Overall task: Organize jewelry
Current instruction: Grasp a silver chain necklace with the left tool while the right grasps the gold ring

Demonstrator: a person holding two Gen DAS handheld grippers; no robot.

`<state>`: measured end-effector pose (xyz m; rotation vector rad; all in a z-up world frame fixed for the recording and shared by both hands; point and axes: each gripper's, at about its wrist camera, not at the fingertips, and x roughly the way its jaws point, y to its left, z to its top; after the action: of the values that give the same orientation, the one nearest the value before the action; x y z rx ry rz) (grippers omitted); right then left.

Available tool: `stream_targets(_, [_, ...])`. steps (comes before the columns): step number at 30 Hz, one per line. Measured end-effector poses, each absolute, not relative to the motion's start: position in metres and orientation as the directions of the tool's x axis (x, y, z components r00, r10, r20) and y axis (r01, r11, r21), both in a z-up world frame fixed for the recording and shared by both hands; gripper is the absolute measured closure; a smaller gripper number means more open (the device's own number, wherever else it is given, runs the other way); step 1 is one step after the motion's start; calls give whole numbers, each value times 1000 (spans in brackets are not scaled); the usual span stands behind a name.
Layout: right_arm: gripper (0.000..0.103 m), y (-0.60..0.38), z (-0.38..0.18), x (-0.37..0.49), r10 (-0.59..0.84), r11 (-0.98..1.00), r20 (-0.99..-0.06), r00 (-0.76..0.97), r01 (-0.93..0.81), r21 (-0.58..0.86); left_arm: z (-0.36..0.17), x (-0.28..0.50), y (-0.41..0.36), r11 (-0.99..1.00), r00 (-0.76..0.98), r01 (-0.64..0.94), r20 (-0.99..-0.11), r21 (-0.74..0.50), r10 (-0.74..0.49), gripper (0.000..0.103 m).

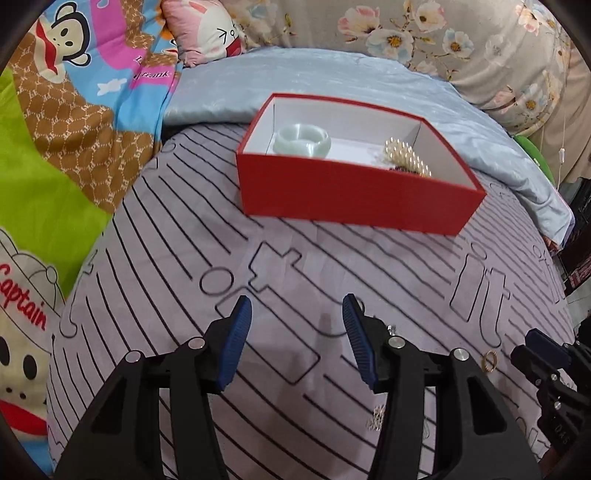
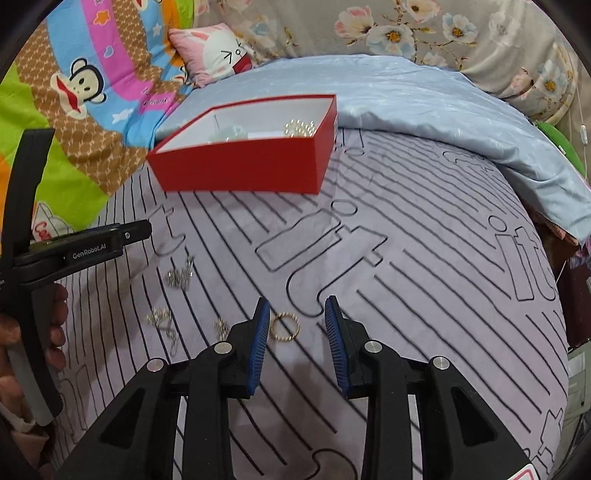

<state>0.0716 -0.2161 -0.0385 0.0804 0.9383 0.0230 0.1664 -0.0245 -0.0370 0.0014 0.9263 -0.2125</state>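
Observation:
A red box [image 1: 354,192] with a white inside sits on the striped bed sheet; it also shows in the right wrist view [image 2: 240,171]. It holds a pale green bangle [image 1: 301,142] and a pearl piece [image 1: 406,157]. My left gripper [image 1: 297,317] is open and empty above the sheet. My right gripper [image 2: 297,314] is open and empty, with a gold twisted ring [image 2: 284,326] lying just beside its left finger. The ring also shows in the left wrist view [image 1: 489,360]. Silver chain pieces [image 2: 181,273] and small silver pieces [image 2: 159,317] lie to the left.
A light blue quilt [image 2: 424,107] lies behind the box. A cartoon blanket [image 1: 66,122] covers the left side, with a pink pillow [image 2: 218,51] and a floral cover [image 2: 461,33] at the back. The bed edge falls off at the right.

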Motion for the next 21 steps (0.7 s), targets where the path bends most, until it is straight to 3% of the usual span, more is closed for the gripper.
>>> stream_targets(2, [72,-212,-43,71,56,997,-809,585,12,78,-40,163,-25,979,572,178,-800,-98,-184,49])
stream_targets(15, [76,-208,-58,78,21,999,-821,571,14,36,-49,151,-38,972,538,204,-816,-120,-213,49])
stream_targets(18, [84,-207,-59,78,18,1000,-820,572,10,29,-49,150,-42,970,534,212,-817,-122,-219,49])
stream_targets(21, [85,-207,-59,77,16,1000,-818,575,7,25,-50,147,-46,968,530,219,-817,-125,-226,49])
